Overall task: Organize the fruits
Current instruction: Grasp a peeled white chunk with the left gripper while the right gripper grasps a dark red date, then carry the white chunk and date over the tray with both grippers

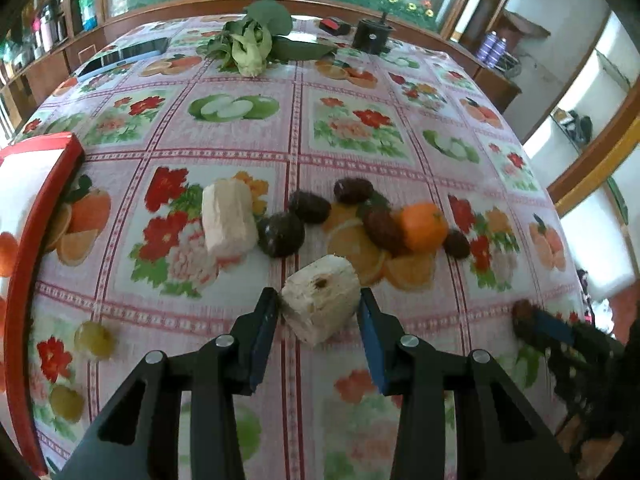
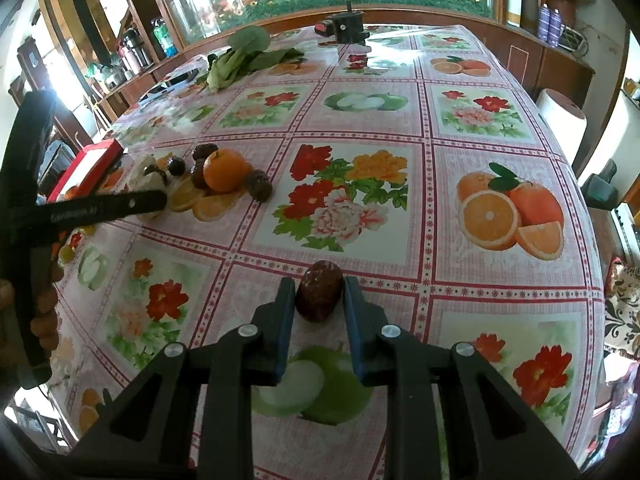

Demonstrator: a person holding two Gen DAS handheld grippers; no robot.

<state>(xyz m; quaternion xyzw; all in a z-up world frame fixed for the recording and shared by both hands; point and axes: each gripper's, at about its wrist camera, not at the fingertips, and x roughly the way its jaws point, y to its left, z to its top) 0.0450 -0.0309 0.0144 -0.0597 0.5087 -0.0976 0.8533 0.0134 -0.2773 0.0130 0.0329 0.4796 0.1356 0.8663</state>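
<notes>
My left gripper [image 1: 319, 304] is shut on a pale cut fruit chunk [image 1: 320, 303], held just above the tablecloth. Beyond it lie a second pale chunk [image 1: 228, 218], several dark brown fruits [image 1: 280, 234] and an orange [image 1: 424, 226]. A green grape [image 1: 94, 340] lies at the left. My right gripper [image 2: 319, 294] is shut on a dark brown fruit [image 2: 319, 296] over the cloth. It also shows in the left wrist view [image 1: 536, 326] at the right edge. The fruit pile with the orange [image 2: 224, 170] sits at the left of the right wrist view, partly behind the left gripper's body [image 2: 100, 208].
A red-rimmed tray [image 1: 24, 248] stands at the table's left edge and also shows in the right wrist view [image 2: 96, 160]. Leafy greens [image 1: 252, 40], a phone [image 1: 120, 58] and a black jar [image 1: 372, 34] lie at the far end. Wooden cabinets surround the table.
</notes>
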